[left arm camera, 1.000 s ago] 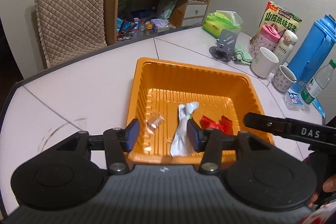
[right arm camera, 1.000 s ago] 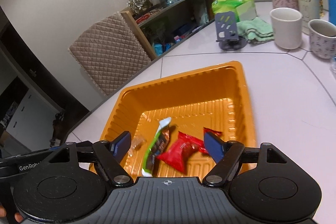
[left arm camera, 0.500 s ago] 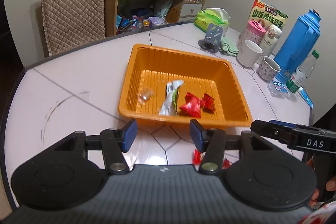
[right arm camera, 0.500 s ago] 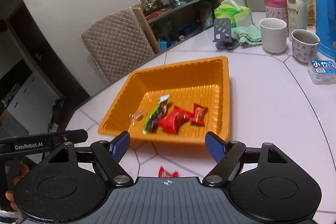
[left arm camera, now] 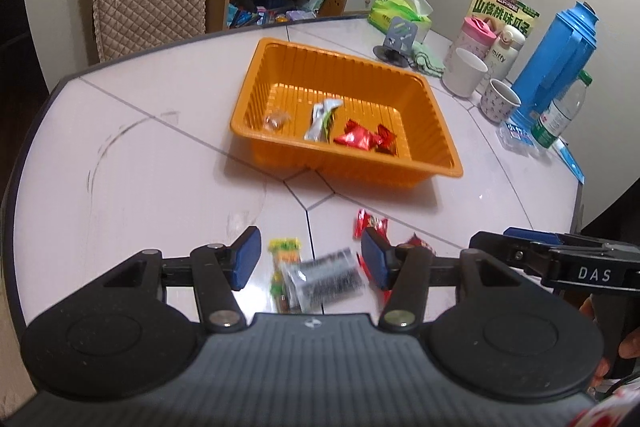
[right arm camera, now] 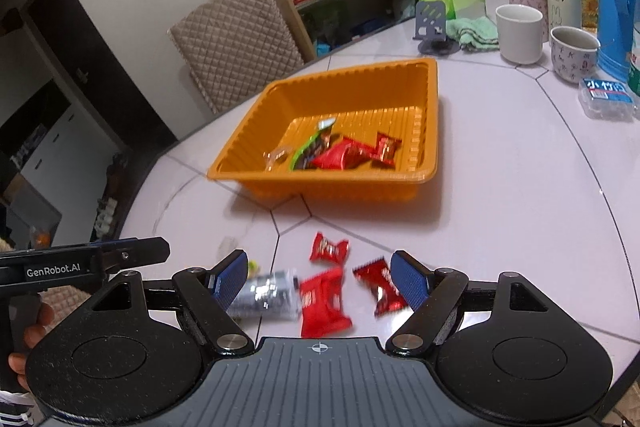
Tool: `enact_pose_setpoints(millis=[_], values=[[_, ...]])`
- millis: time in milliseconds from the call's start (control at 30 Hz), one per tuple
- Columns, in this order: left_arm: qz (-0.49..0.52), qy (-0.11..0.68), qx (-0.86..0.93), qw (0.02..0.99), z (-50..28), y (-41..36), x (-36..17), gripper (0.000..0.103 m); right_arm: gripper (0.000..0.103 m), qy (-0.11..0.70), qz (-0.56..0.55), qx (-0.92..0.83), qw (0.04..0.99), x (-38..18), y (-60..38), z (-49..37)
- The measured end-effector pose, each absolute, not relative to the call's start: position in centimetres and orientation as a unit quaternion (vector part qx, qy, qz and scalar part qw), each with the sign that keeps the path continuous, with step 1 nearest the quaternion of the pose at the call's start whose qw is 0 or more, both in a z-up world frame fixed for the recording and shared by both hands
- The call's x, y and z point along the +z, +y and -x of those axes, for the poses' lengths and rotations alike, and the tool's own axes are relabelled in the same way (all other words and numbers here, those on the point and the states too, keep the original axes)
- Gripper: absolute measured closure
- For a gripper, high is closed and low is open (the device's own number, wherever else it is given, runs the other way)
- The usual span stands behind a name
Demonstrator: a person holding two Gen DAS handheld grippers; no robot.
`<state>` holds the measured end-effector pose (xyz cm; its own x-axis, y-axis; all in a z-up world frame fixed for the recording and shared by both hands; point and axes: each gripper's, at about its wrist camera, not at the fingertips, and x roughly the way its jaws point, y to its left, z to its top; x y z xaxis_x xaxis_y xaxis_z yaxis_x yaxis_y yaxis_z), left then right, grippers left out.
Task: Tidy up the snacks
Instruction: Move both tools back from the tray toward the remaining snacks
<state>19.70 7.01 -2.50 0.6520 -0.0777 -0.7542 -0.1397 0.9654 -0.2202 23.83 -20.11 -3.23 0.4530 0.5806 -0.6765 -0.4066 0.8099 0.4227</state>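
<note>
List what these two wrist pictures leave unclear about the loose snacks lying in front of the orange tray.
- Silver foil packet: its print is motion-blurred in both views.
- Green and yellow packet: lower end hidden by the silver packet in the left view; only a sliver shows behind the right gripper's blue pad.
- Dark red wrapper: partly covered by a jaw in both views.

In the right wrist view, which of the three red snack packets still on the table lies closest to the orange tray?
The small red packet, lying alone just beyond the tile seam. The other two red packets lie nearer the right gripper, between its open fingers.
</note>
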Motion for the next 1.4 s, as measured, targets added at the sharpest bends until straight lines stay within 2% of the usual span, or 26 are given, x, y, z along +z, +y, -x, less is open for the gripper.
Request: enact_pose_setpoints(millis=[433, 1067, 1133, 1200, 1400], values=[[0.105, 0.442, 0.014, 0.891, -16.6, 5.2, -4.8, 0.051, 0.025, 0.462, -0.053, 0.282, 0.839, -5.6, -20.0, -21.2], [0.020, 0.458, -0.007, 0.889, -17.4, 2.8, -7.2, 0.050, 0.025, 0.485, -0.030, 0.274, 0.830, -7.7, -19.7, -21.1], [0.008, 0.459, -0.014, 0.888, -17.7, 2.6, -7.5, 0.047, 0.025, 0.488, -0.032, 0.270, 0.829, -7.8, -19.8, -21.1], [-0.006, 0.456, -0.024, 0.890, -18.1, 2.5, -7.7, 0.040, 0.025, 0.490, -0.035, 0.267, 0.829, -8.0, -19.9, -21.4], [-0.048, 0.451, -0.056, 0.889, -19.7, 2.5, -8.3, 0.037, 0.025, 0.497, -0.043, 0.256, 0.828, -8.4, -20.4, -22.0]])
